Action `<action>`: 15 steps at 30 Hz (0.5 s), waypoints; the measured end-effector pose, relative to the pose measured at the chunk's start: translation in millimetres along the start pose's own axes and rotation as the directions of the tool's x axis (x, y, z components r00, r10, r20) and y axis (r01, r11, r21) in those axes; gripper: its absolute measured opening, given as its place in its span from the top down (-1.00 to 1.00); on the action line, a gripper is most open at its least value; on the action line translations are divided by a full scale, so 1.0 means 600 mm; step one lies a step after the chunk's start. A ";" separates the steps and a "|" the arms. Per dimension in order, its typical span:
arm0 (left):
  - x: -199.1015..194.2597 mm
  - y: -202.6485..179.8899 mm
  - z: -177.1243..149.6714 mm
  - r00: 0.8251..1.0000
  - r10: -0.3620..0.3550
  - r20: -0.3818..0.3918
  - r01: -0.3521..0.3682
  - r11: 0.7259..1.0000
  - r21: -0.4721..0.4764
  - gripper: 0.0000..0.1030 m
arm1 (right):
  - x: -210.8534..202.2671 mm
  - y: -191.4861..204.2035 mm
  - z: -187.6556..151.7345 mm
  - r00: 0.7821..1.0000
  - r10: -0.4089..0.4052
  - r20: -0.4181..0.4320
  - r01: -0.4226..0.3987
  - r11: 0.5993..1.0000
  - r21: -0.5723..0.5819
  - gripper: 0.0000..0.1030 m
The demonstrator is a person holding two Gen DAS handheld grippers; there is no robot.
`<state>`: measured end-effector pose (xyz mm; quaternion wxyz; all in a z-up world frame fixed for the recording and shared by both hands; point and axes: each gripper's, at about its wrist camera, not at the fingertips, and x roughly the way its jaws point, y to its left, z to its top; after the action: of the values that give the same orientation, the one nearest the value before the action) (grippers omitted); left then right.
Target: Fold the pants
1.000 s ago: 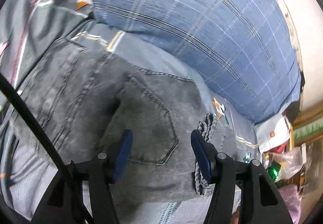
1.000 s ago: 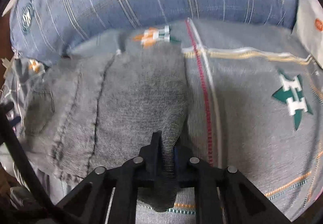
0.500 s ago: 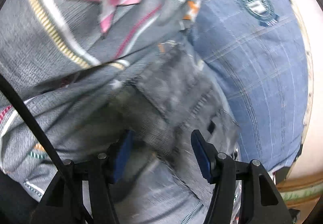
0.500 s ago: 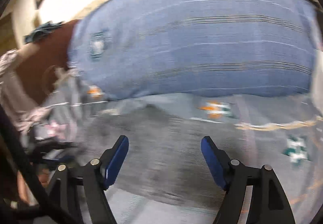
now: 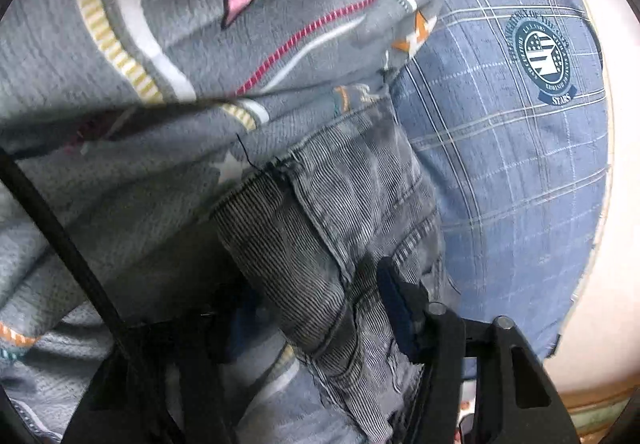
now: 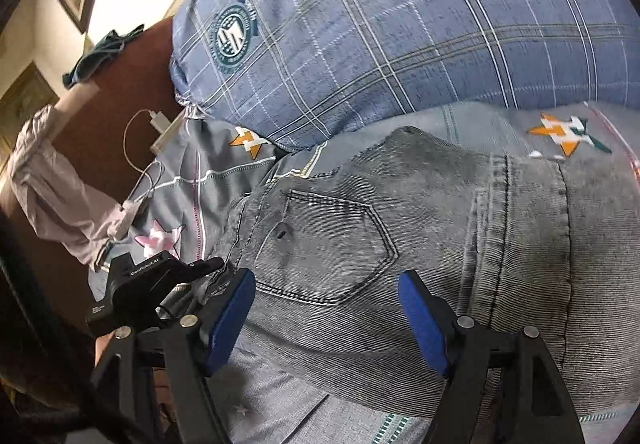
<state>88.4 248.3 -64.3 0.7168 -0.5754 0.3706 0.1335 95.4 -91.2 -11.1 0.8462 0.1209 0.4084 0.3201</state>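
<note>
A: Two layers of grey denim pants (image 6: 420,244) lie folded on the grey star-print bedsheet (image 6: 224,172); both hand-held grippers, right (image 6: 326,318) and left (image 5: 312,308), gape, released.

B: Best to pinch the frayed hem evenly before folding again.

The left wrist camera sits very close to the edge of the folded grey denim pants (image 5: 332,244), looking forward along its gripper's two black fingers with blue pads (image 5: 394,308) across the grey star-patterned bedsheet (image 5: 80,104) toward the blue plaid pillow with a round crest (image 5: 520,148) at right. The right wrist camera looks down from slightly farther back, over its own blue-padded fingers (image 6: 230,314), onto the pants' back pocket (image 6: 332,244), with the same pillow (image 6: 400,28) behind. Both views share the pants, sheet and pillow; the right view also catches the other black gripper (image 6: 152,284) at the pants' left edge.
</note>
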 end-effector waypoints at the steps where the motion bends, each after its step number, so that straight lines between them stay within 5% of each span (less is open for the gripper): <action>1: 0.000 0.002 0.001 1.000 0.027 0.007 -0.027 0.999 0.019 0.36 | -0.001 -0.001 0.000 1.000 0.006 -0.007 -0.006 1.000 -0.002 -0.50; 8: 0.003 0.025 0.014 0.999 -0.039 0.020 0.040 0.997 -0.071 0.36 | -0.009 0.010 0.003 0.996 0.066 -0.059 -0.068 0.997 -0.030 -0.50; 12: -0.021 -0.035 -0.007 0.992 0.044 0.122 -0.059 0.990 0.127 0.68 | 0.007 0.028 0.011 0.990 0.088 -0.113 -0.094 0.994 -0.051 -0.50; 15: -0.050 -0.091 -0.043 0.974 0.031 0.226 -0.102 0.945 0.309 0.73 | 0.009 0.045 0.034 0.983 0.127 -0.132 -0.135 0.989 -0.056 -0.50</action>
<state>91.9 214.7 -5.8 0.8316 -0.4209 0.3259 0.1583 101.9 -65.9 11.2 0.7989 0.0994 0.4425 0.3950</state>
